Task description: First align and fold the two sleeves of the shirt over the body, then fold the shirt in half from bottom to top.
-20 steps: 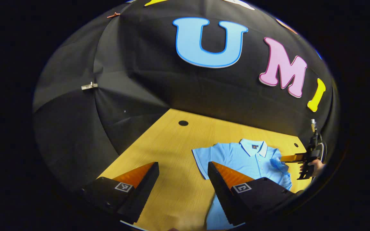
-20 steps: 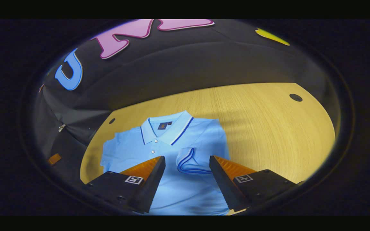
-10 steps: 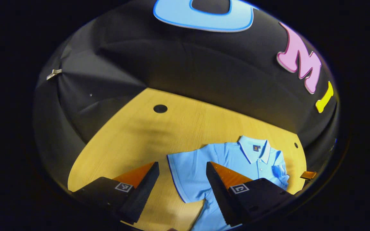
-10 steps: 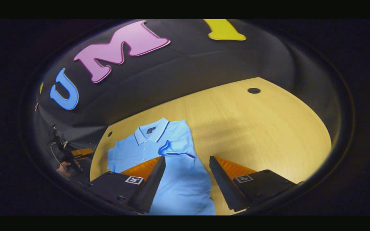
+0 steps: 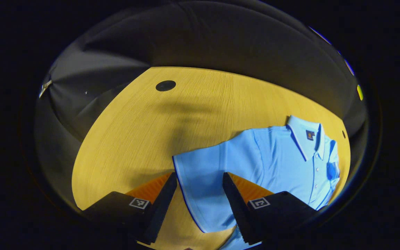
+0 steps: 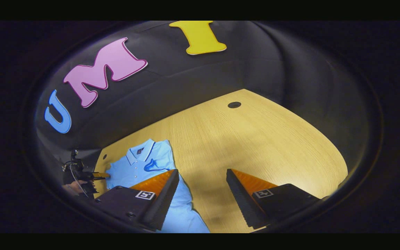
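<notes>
A light blue polo shirt (image 5: pixel 276 163) lies flat on the wooden table (image 5: pixel 158 128). Its spread sleeve (image 5: pixel 203 180) reaches between the fingers of my left gripper (image 5: pixel 200 180), which is open and hangs just above the sleeve's dark-trimmed edge. In the right gripper view the shirt (image 6: pixel 141 166) lies at the lower left, with its other sleeve (image 6: pixel 153 165) folded over the chest. My right gripper (image 6: pixel 201 177) is open over bare table beside the shirt. The left gripper (image 6: pixel 96 175), held by a hand, shows small at the shirt's far side.
The table has a round black cable hole at its far left (image 5: pixel 165 85) and another at the far right (image 6: pixel 234 104). Black cloth walls close the table on the far sides. Wide bare wood lies right of the shirt (image 6: pixel 273 146).
The left gripper has come down and forward onto the spread sleeve. The right gripper has drawn away to the right, off the folded sleeve, so the shirt now sits small at its left.
</notes>
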The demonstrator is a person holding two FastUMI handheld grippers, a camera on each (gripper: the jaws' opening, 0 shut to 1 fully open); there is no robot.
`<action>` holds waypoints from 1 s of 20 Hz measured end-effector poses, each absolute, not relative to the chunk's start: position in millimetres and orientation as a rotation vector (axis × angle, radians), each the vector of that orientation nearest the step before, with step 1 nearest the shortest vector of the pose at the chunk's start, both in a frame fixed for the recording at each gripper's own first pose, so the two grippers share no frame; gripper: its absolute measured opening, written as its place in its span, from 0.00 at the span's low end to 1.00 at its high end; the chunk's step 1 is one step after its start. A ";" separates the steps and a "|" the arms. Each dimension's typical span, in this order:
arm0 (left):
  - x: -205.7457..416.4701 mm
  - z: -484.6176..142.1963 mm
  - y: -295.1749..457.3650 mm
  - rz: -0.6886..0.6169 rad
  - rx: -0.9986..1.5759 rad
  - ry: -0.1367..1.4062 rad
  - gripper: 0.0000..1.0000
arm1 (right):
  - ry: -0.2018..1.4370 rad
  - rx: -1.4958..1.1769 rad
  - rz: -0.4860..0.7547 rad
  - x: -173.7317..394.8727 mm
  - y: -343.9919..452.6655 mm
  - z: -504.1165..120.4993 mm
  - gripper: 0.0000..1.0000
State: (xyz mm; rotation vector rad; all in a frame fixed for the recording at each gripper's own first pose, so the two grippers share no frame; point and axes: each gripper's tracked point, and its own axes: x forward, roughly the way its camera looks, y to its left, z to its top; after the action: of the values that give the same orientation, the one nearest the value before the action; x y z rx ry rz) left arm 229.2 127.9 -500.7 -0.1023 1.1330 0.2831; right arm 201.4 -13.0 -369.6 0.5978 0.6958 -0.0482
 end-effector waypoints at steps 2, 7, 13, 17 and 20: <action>230.8 -500.2 120.1 0.251 -0.095 1.140 0.82 | 0.697 0.589 -0.040 202.5 -9.8 -370.1 0.87; 237.6 -497.9 100.1 0.197 -0.105 1.126 0.07 | 0.697 0.603 -0.004 211.6 6.1 -371.0 0.87; 261.4 -434.1 47.0 -0.023 -0.105 0.968 0.06 | 0.689 0.605 0.001 210.6 3.6 -367.9 0.87; 261.9 -404.5 -14.3 -0.202 -0.126 0.934 0.06 | 0.676 0.607 0.015 209.0 7.5 -362.4 0.87; 248.2 -419.2 -51.2 -0.270 -0.097 0.990 0.06 | 0.675 0.585 0.034 202.6 10.5 -359.9 0.87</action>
State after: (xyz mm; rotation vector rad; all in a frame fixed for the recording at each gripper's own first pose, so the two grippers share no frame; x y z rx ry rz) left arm 248.2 -51.2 -419.2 -0.0974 0.9899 -0.2701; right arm 202.6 10.5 -359.9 0.5846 0.6748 0.0340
